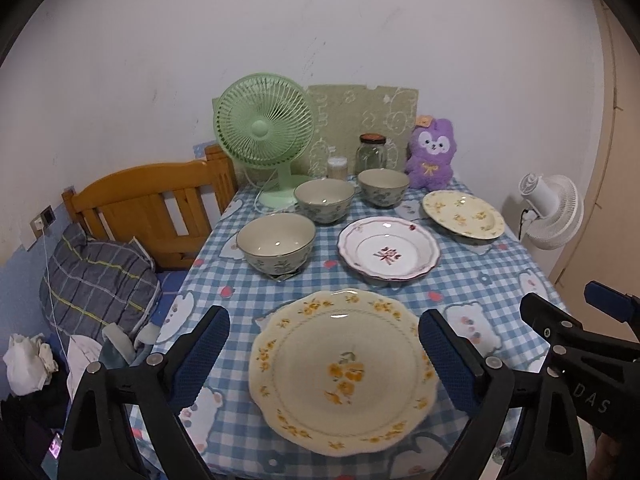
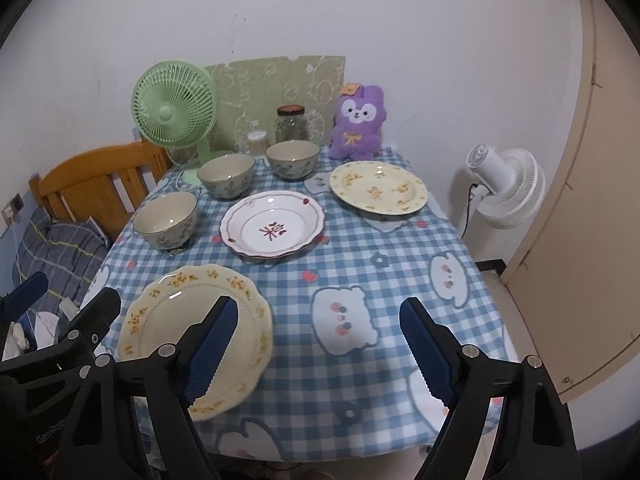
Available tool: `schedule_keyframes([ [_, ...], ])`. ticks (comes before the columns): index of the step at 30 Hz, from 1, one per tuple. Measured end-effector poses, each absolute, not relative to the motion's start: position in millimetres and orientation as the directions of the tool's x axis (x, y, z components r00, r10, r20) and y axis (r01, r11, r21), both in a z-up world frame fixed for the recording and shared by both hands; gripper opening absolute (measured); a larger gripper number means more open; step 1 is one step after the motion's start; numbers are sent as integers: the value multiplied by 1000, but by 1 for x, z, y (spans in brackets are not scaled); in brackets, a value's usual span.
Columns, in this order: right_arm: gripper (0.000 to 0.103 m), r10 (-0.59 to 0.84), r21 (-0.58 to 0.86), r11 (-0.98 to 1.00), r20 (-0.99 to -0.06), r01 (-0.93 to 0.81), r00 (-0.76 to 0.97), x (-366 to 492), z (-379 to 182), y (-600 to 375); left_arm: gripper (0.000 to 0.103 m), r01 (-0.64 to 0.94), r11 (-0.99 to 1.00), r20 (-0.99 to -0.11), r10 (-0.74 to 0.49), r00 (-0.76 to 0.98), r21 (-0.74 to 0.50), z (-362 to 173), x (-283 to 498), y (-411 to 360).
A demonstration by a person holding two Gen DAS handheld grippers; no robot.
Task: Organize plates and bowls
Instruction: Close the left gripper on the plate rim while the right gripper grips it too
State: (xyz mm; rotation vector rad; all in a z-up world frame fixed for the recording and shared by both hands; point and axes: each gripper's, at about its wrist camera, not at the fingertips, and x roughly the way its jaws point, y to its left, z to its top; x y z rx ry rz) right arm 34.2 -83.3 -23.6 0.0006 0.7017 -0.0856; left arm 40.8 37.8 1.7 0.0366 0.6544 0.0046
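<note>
1. The tabletop [image 2: 400,248], under a blue-and-white checked cloth with cartoon prints, carries three plates and three bowls.
2. The near yellow-flowered plate [image 1: 344,372] lies flat at the near left edge of the tabletop, its scalloped rim reaching almost to the cloth's front border.
3. The left gripper [image 1: 324,356] hovers over that plate with its blue-padded fingers [image 1: 200,356] spread wide, one on either side of the plate and gripping nothing.
4. The right gripper [image 2: 320,352] hangs above the bare cloth to the right of the same plate, its fingers [image 2: 426,352] also wide apart and empty; its left finger overlaps the plate's right rim in the right wrist view, though whether it touches cannot be told.
5. The white plate [image 1: 389,249] with a red rim and a red mark in its middle sits at the centre of the tabletop, beyond the near plate.
6. The far yellow-flowered plate [image 1: 463,213] rests at the far right, just in front of a purple plush toy [image 1: 430,154].
7. Three floral bowls run in a diagonal on the left: the near bowl [image 1: 276,244], the middle bowl [image 1: 324,200], and the far bowl [image 1: 383,192], all upright and apart.
8. Behind the bowls stand a green fan [image 1: 266,128] and a glass jar [image 1: 372,154].
</note>
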Motion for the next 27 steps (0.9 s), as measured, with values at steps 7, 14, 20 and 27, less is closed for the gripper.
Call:
schedule_keyframes([
  [7,81,-74,-33,997,-688,71,722,62,-44,-60,86,7,1000,-675,10,738,23,-22,68,59],
  [14,77,-65,-37,998,-738,56,672,84,-71,-40,78,10,1000,-738,7,675,19,-48,85,72],
  [20,76,-69,-56,998,-778,40,624,96,-94,-28,78,-6,1000,-784,-1,621,-6,-72,95,85],
  [27,76,-92,-74,996,-810,54,579,109,-119,-19,75,-8,1000,-821,-17,570,-26,-97,109,95],
])
